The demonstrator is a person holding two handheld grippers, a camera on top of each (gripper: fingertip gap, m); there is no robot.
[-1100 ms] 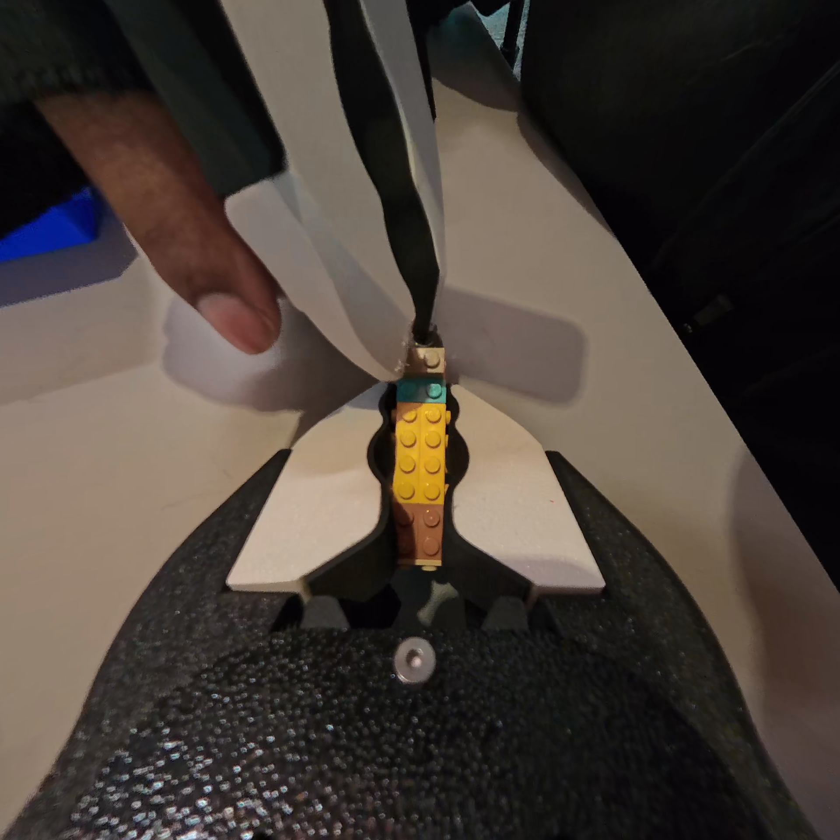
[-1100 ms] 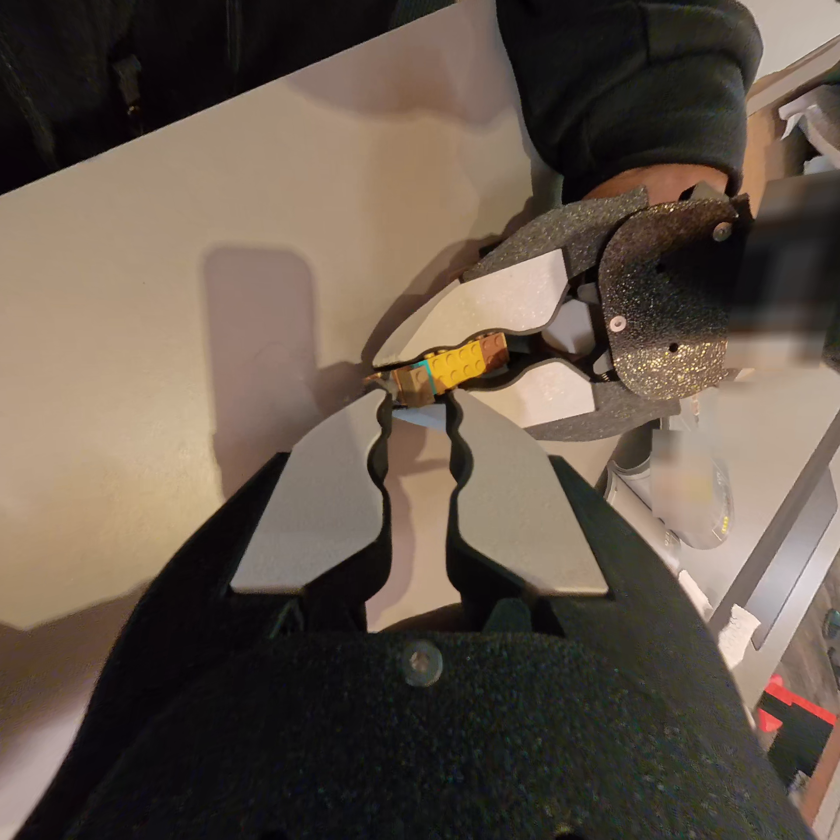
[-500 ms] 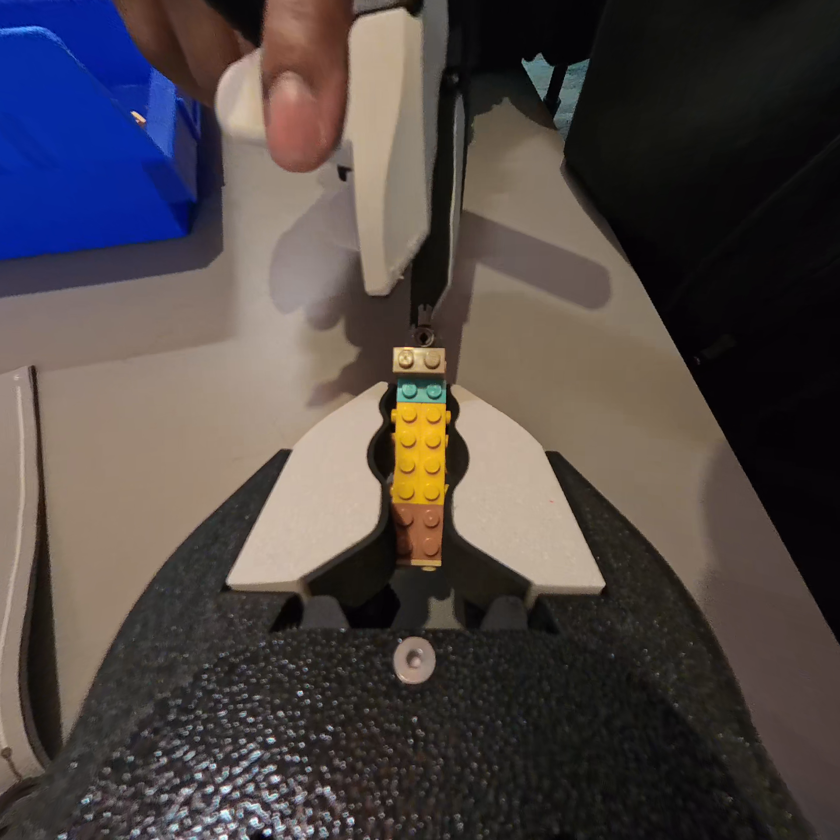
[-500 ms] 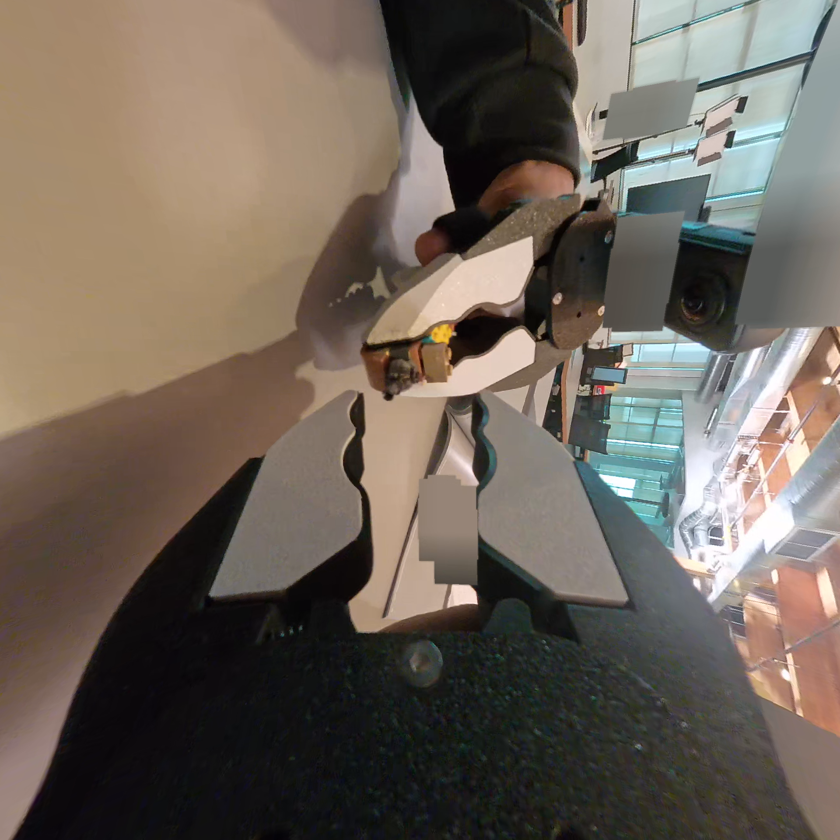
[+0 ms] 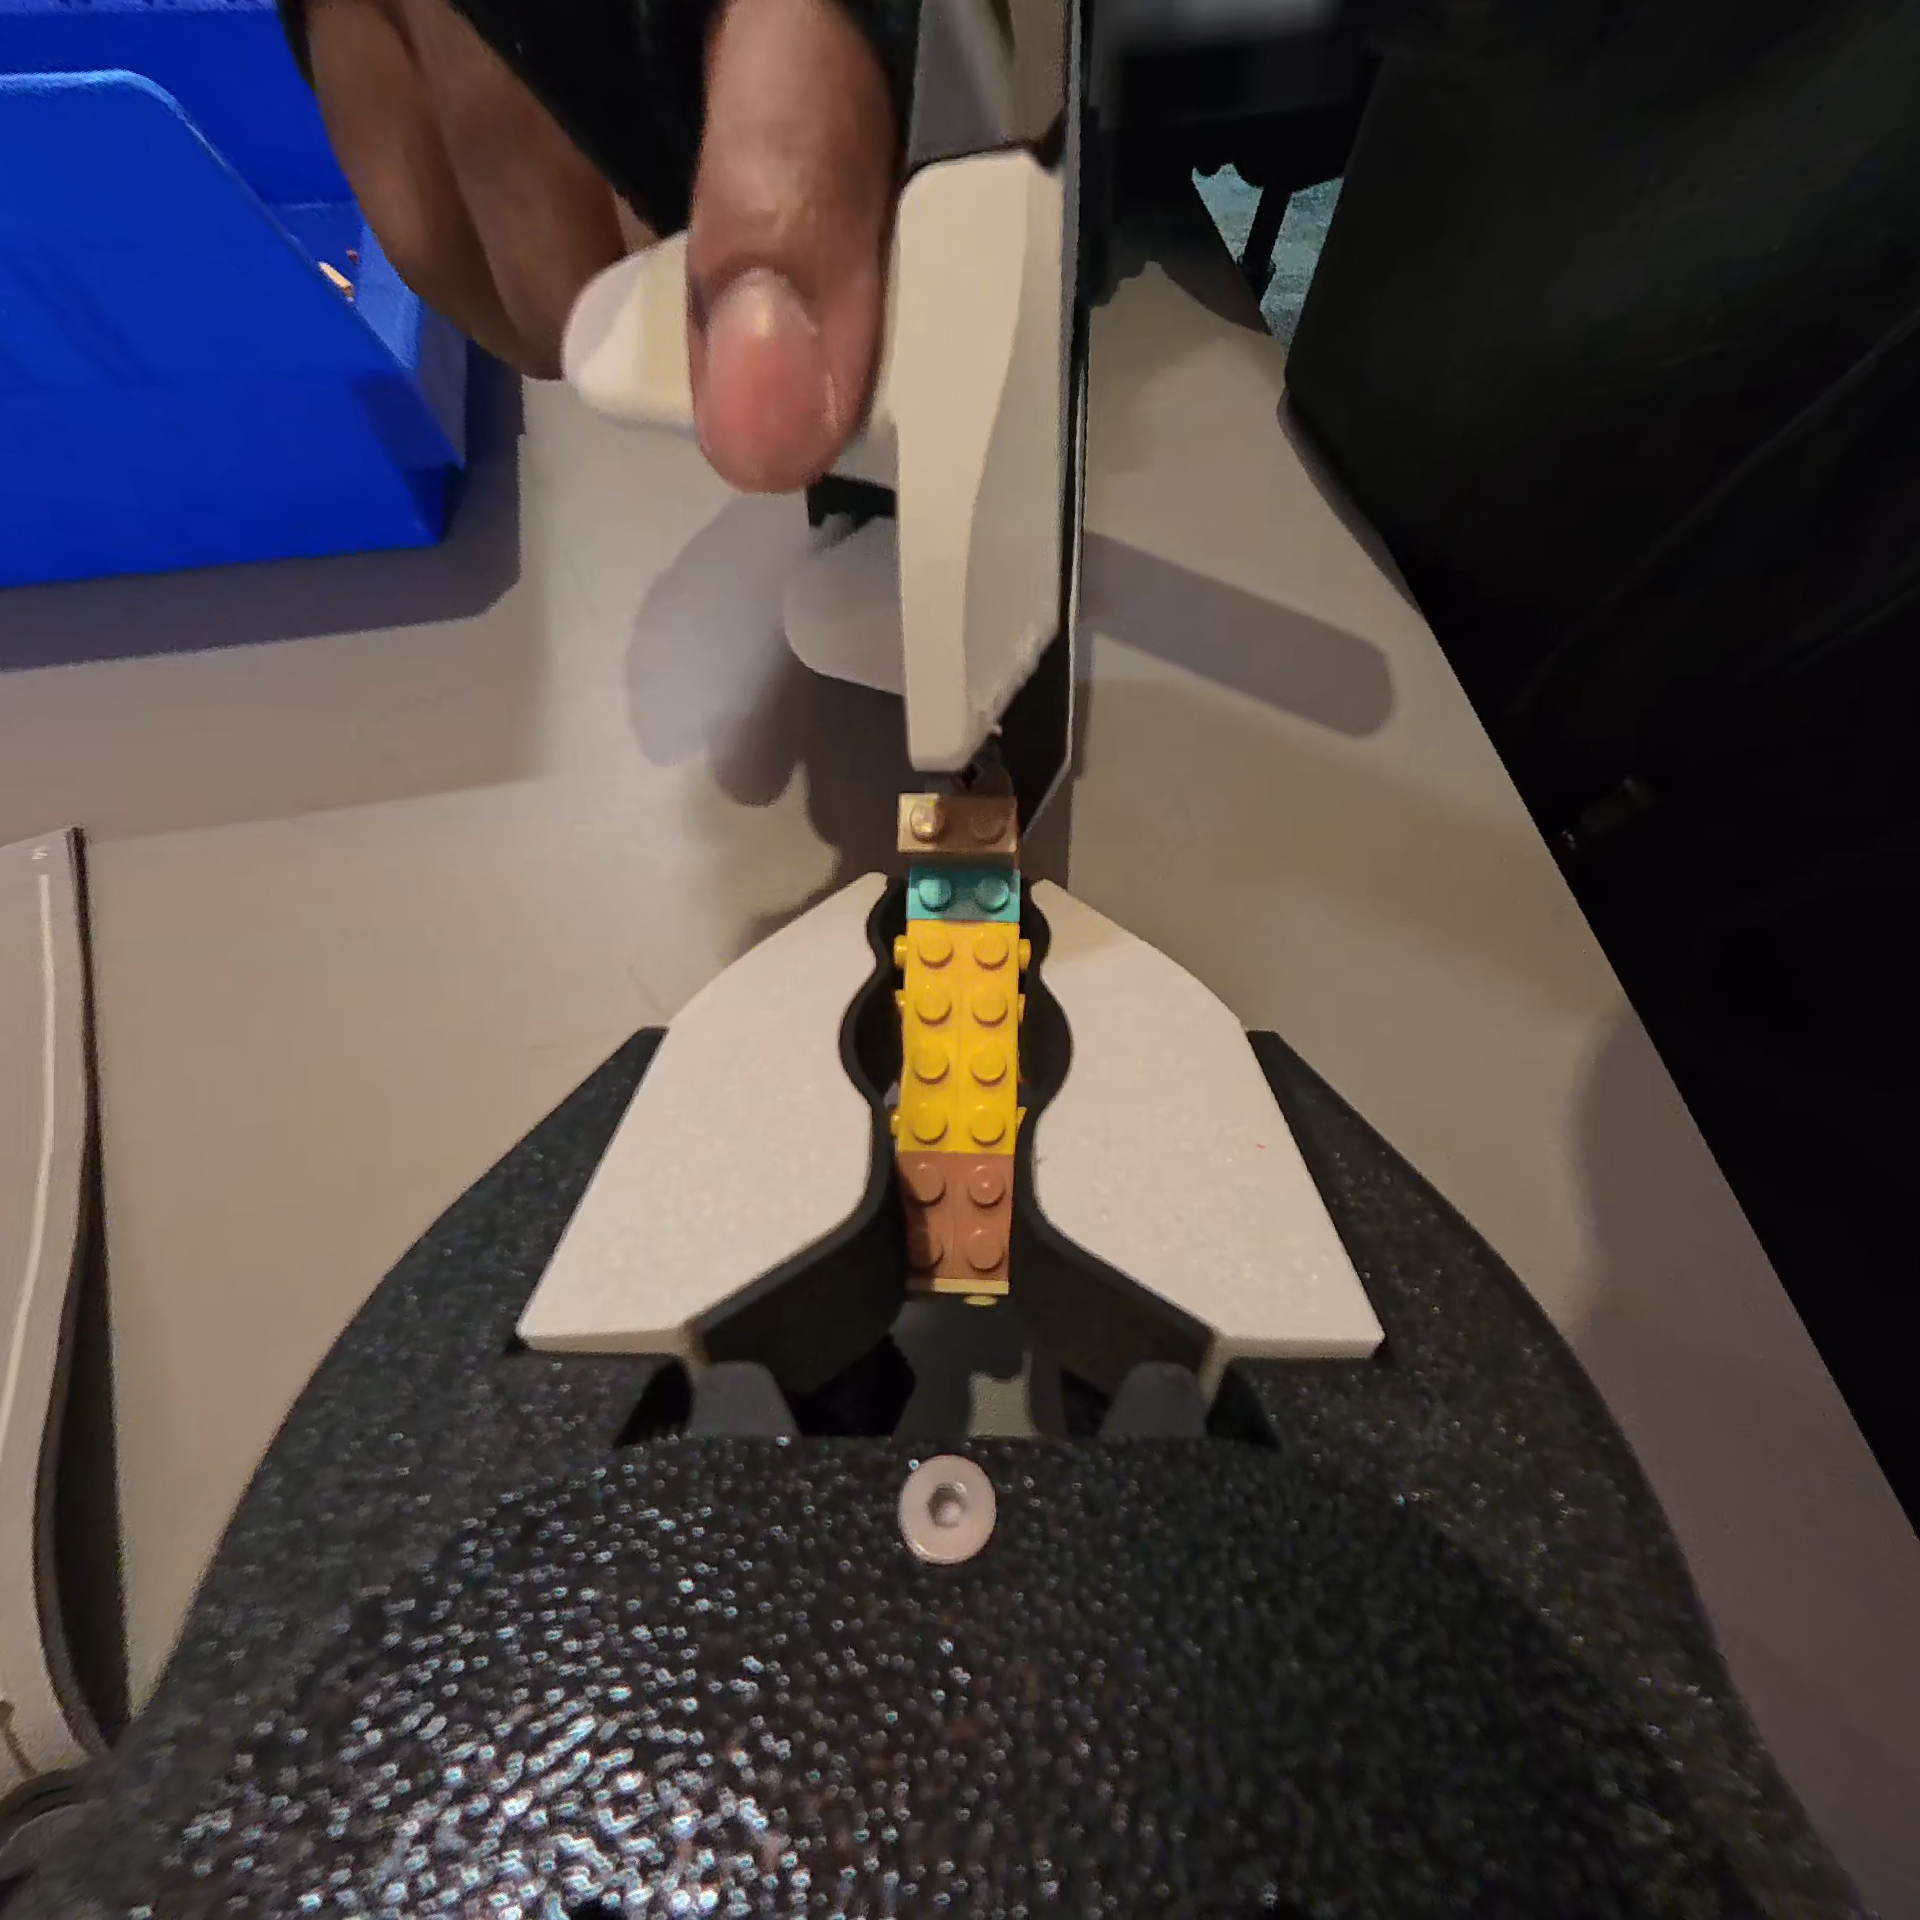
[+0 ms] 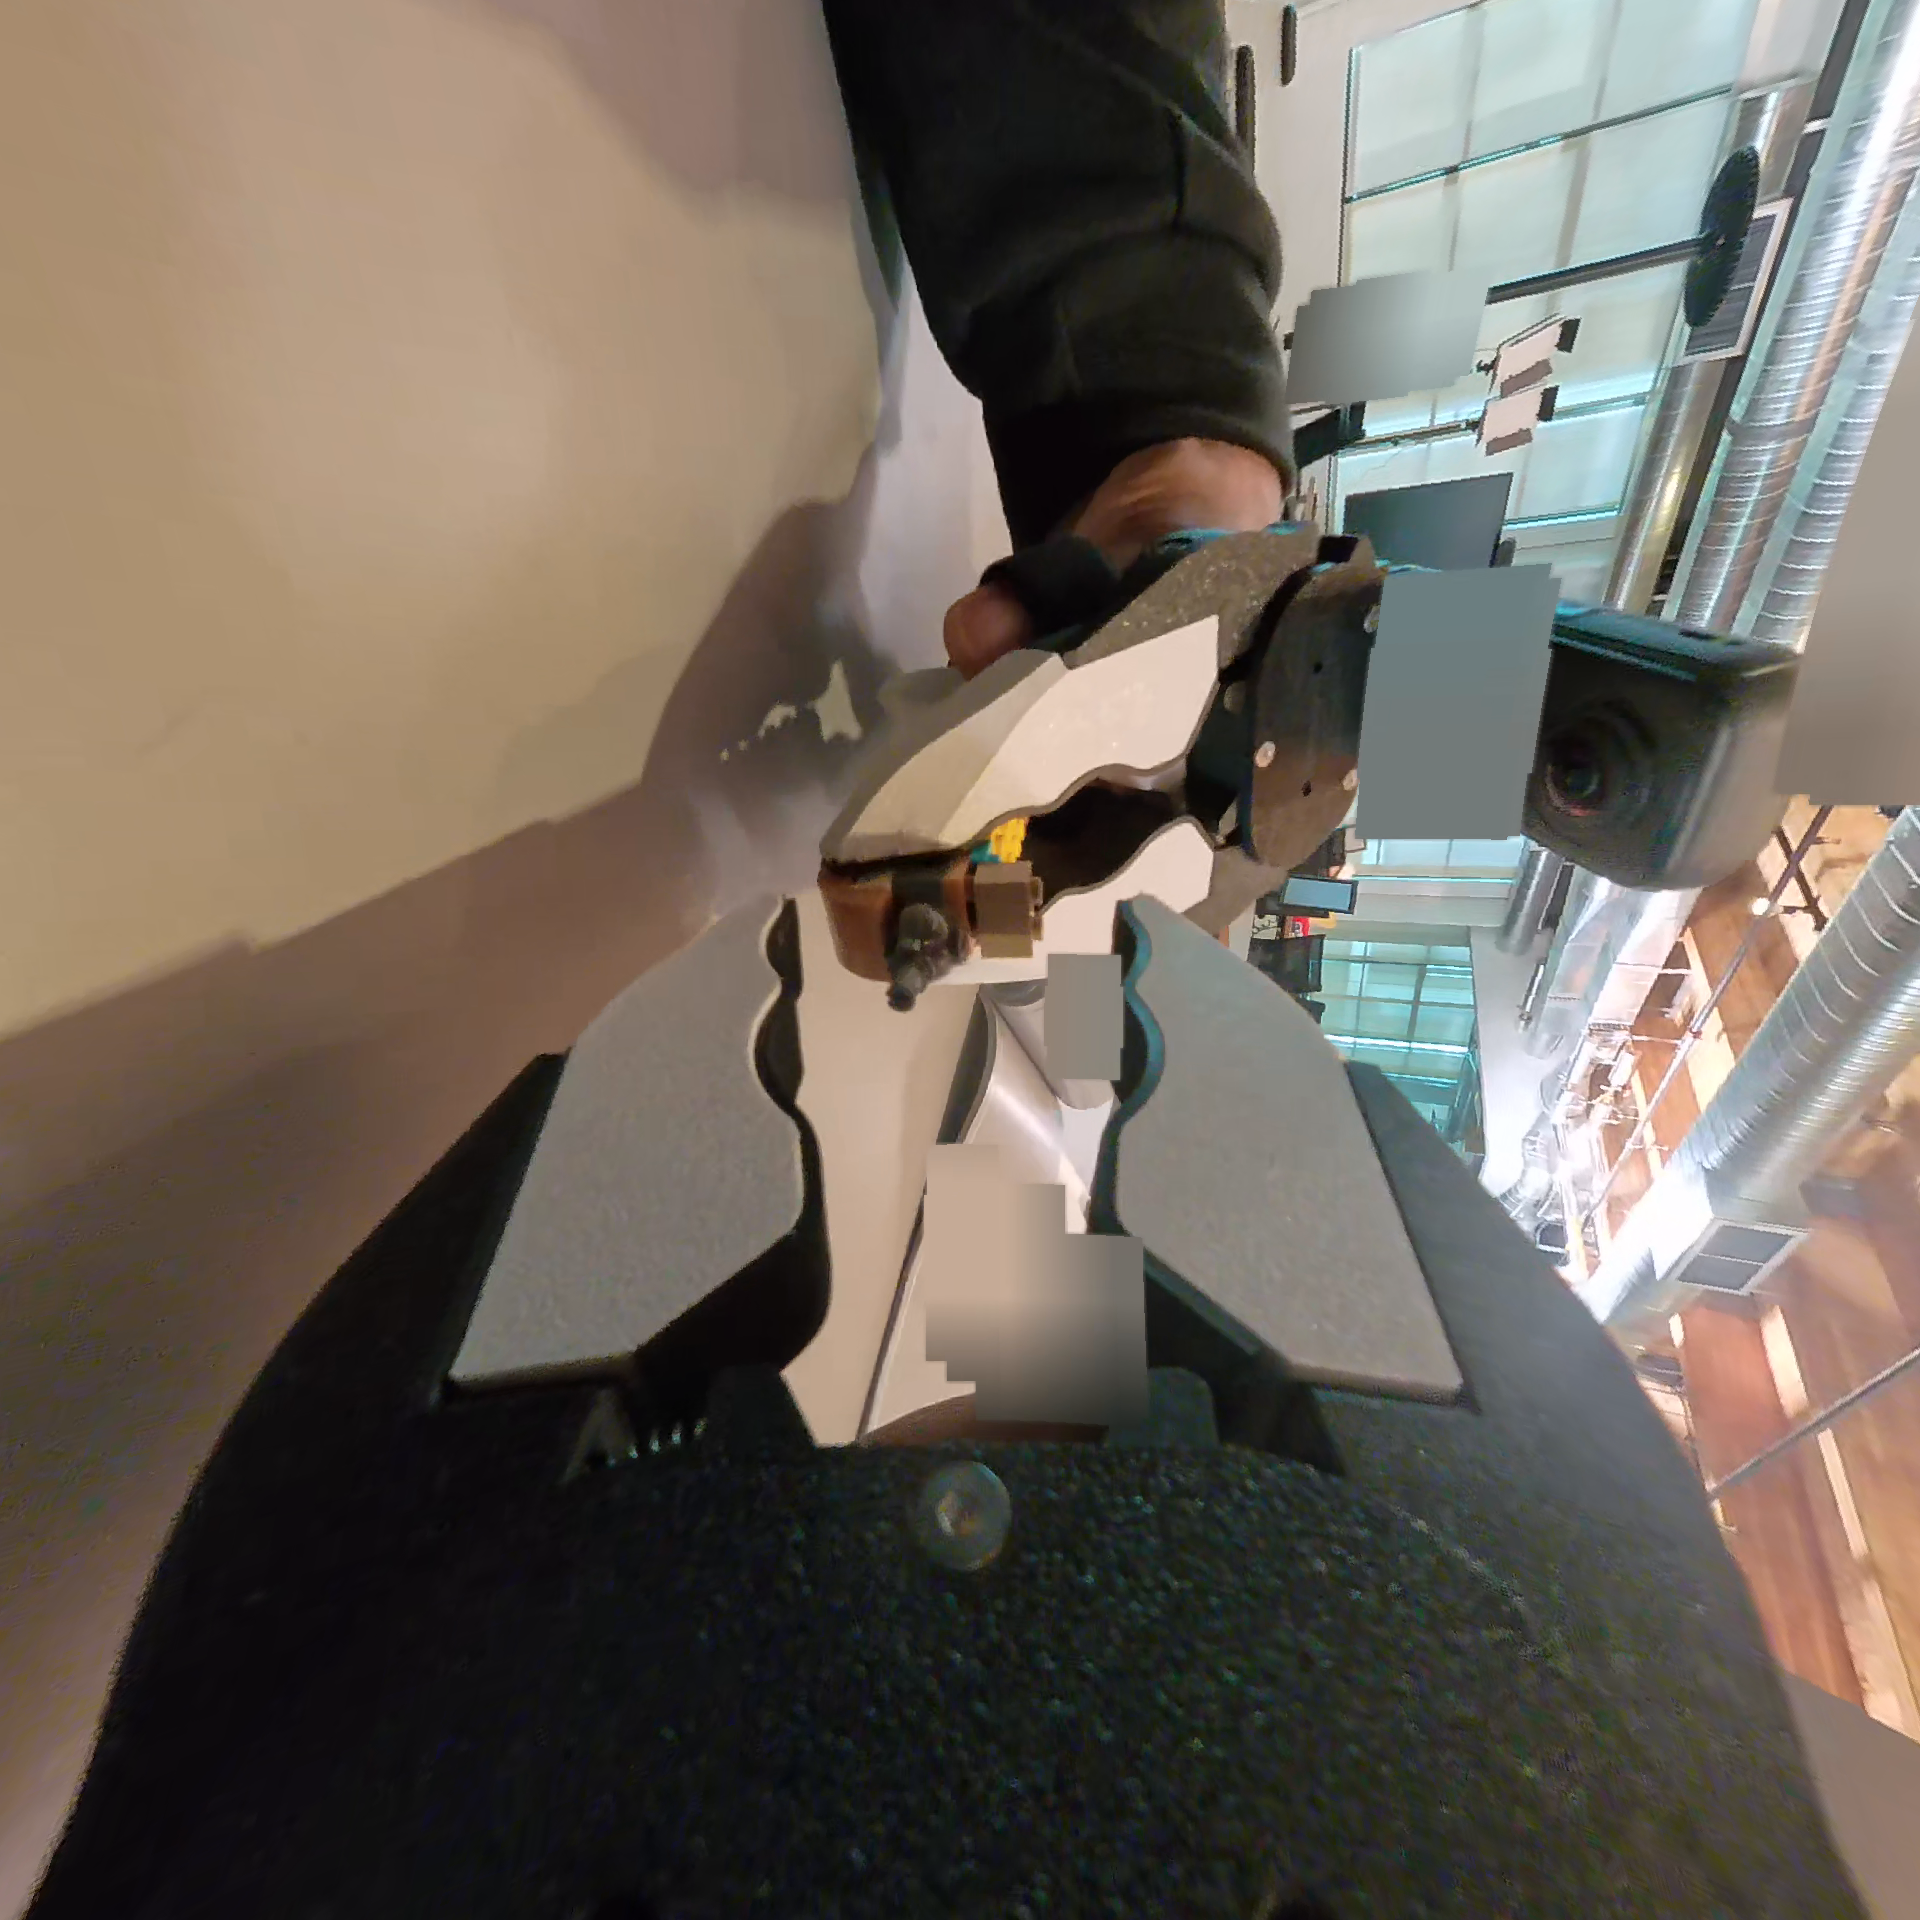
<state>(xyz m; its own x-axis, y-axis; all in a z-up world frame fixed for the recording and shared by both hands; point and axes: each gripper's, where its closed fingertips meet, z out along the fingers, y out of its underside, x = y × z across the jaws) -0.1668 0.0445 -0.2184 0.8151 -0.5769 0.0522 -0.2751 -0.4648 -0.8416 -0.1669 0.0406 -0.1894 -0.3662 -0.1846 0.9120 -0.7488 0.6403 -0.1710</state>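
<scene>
My left gripper [image 5: 961, 904] is shut on a stack of small bricks [image 5: 956, 1049]: tan at the tip, then teal, yellow and brown, lying lengthwise between the pads over the pale table [image 5: 312, 1039]. My right gripper [image 5: 992, 769] comes down from above, and its fingertips are just beyond the tan brick [image 5: 956, 826]. In the right wrist view my right gripper [image 6: 956, 925] is open. The left gripper [image 6: 1039, 727] sits just ahead of it. The stack's tan end [image 6: 1003, 899] and a brown part with a dark peg [image 6: 868, 914] lie between my right fingertips, which do not press on them.
A blue bin [image 5: 208, 364] stands at the back left of the table. A person's hand [image 5: 769, 260] holds the right gripper. The table's edge runs down the right side, with a dark area [image 5: 1610, 520] beyond. A pale flat object [image 5: 42, 1143] lies at the left edge. Both grippers' tips are close together, under 4 cm apart.
My right gripper's jaws have opened wide, and it has turned and lifted away from the table. It stays at the tip of the stack. My left gripper keeps its hold, unmoved.
</scene>
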